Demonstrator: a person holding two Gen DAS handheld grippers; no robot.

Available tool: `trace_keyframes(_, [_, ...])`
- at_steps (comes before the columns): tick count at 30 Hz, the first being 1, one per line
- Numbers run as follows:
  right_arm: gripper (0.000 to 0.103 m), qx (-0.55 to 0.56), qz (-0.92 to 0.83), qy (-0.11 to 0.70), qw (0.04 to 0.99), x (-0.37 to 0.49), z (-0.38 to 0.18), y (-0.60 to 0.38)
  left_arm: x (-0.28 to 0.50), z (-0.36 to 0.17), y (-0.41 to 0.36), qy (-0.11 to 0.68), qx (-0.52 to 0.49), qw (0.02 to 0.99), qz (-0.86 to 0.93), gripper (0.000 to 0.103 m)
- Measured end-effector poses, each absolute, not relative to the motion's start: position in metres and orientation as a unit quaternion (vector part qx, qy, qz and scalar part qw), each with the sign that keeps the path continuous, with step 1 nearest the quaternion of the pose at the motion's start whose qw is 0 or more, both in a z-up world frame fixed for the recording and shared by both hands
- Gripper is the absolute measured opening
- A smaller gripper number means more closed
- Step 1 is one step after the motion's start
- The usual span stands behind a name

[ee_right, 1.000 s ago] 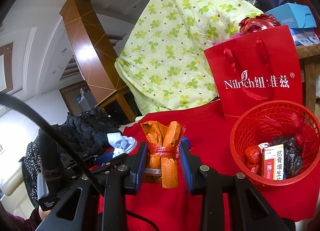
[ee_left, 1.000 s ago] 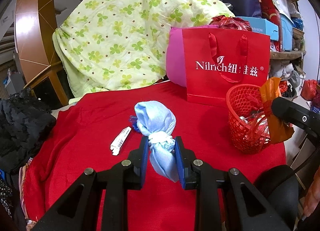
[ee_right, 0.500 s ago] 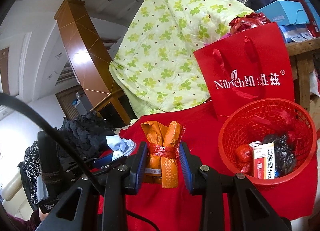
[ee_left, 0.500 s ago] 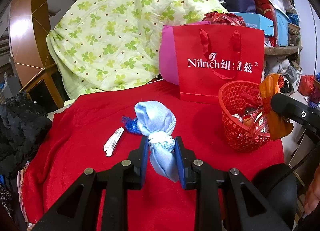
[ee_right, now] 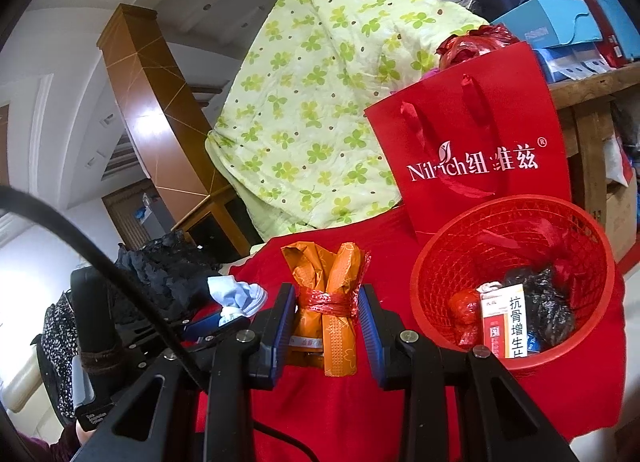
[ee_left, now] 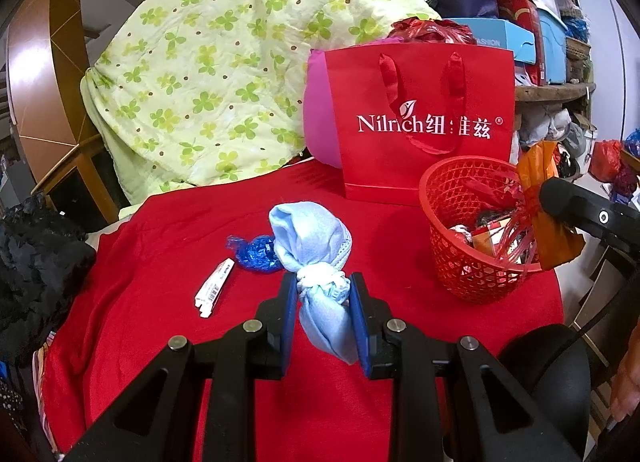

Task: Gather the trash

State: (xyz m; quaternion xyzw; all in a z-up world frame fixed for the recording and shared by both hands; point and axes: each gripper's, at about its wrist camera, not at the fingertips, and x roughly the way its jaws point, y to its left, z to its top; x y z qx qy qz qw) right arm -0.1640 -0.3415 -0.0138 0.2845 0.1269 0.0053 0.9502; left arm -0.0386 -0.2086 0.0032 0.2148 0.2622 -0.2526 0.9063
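- Basket sits just to the right of the right tool, rim close beside it and lower; the drop probably needs only a short shift rightward.
- Right tool is clamped on the orange bundle, which is tied with red string, long axis upright between the pads.
- Left tool is clamped on the blue cloth bundle, held above the red table; its basket lies well right and ahead, so the left is farther.
- Blue wrapper and white tube lie uncollected on the table, left of the left tool.
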Motion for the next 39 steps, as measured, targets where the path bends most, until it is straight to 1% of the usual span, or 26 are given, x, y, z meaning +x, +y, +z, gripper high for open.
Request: trace_keyframes(39, [0.035,0.325,-0.038,0.107,0.939,-0.193,-0.028,-0.388,-0.059,-0.001,-0.264,0.255,0.257,0.884,-0.296,0.028])
